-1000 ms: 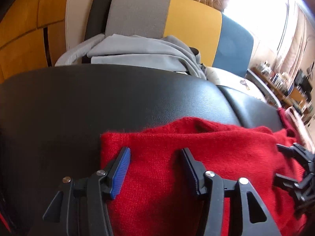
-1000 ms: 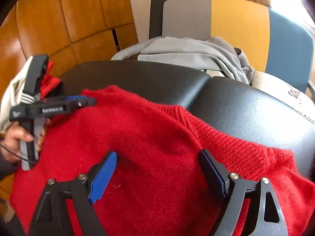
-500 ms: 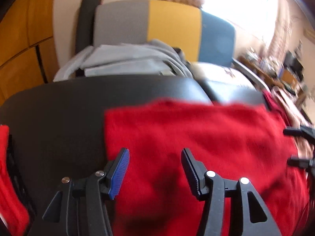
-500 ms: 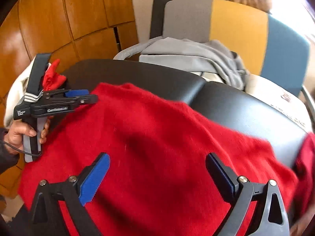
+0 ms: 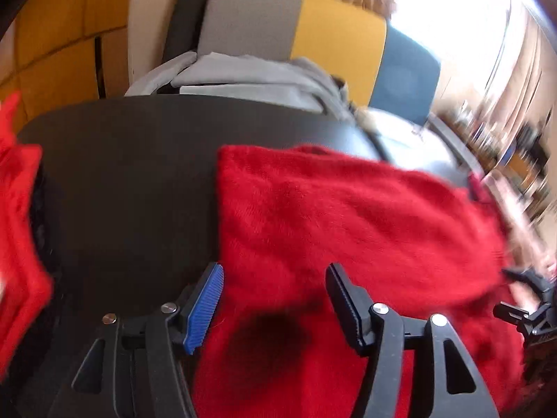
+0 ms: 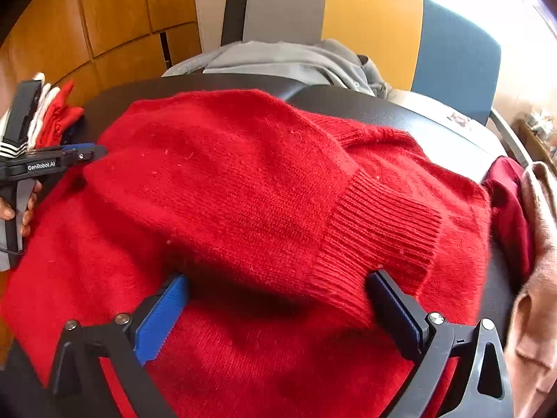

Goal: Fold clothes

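Soft, fluffy red knit sweater point(image 6: 243, 181): light, limp, best pinched at ribbed cuff point(image 6: 379, 230). Left gripper point(image 5: 273, 299) and right gripper point(image 6: 278, 310) both spread apart, holding nothing.

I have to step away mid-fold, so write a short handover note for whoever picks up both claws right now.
Left claw: open, empty, at the left edge of the red sweater.
Right claw: open, empty, low over the sweater's near side.
The sweater lies on the black padded surface, one sleeve laid across the body with its ribbed cuff toward the right.
Gray garment sits on the chair behind; other clothes are heaped at the right.
Done: one sleeve folded in.
Left: probably the other sleeve, which I can't make out, then folding the body over.
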Motion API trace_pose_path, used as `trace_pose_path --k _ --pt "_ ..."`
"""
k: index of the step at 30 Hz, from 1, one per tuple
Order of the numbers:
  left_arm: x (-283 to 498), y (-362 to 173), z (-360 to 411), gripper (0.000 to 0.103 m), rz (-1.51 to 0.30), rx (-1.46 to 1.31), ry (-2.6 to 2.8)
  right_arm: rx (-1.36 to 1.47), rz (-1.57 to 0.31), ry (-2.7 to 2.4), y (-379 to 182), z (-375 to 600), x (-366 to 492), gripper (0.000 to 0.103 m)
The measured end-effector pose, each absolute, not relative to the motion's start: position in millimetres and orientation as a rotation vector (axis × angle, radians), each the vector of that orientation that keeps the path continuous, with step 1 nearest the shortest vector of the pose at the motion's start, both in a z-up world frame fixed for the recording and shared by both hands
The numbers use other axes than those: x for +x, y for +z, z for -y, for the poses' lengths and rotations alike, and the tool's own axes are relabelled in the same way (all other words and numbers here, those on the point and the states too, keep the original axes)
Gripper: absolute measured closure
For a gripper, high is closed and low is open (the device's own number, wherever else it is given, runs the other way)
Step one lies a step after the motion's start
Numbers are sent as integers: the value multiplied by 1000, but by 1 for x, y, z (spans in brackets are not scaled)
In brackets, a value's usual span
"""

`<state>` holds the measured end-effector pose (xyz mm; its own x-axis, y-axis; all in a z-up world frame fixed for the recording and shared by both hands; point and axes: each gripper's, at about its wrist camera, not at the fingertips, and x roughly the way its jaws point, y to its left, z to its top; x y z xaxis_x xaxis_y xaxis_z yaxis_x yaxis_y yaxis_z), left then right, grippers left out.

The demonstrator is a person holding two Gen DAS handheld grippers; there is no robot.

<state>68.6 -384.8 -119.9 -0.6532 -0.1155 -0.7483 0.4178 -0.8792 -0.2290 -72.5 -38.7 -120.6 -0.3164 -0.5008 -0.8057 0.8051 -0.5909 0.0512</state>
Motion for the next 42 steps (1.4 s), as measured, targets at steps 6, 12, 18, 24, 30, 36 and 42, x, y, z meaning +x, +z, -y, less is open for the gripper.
trace_pose_path --k 6,12,18,24,30,36,42 --pt "169 -128 382 40 -702 1135 -2566 1124 -104 -1920 -96 -56 -45 0" --pt "256 -148 364 40 -855 1105 -2564 1271 192 -1868 -120 -148 -9 0" --pt "270 -164 342 39 -887 1215 -2580 1386 443 -1711 -150 -189 26 0" --pt "273 -184 325 39 -827 1351 -2555 1567 581 -1582 -208 -177 43 0" --pt "284 -192 323 38 -830 1355 -2533 1460 483 -1651 -206 -173 56 0" --pt "279 -184 323 38 -960 1304 -2599 1446 471 -1715 -199 -184 60 23" --pt "261 -198 312 40 -1006 1404 -2564 1441 584 -1765 -192 -204 50 37"
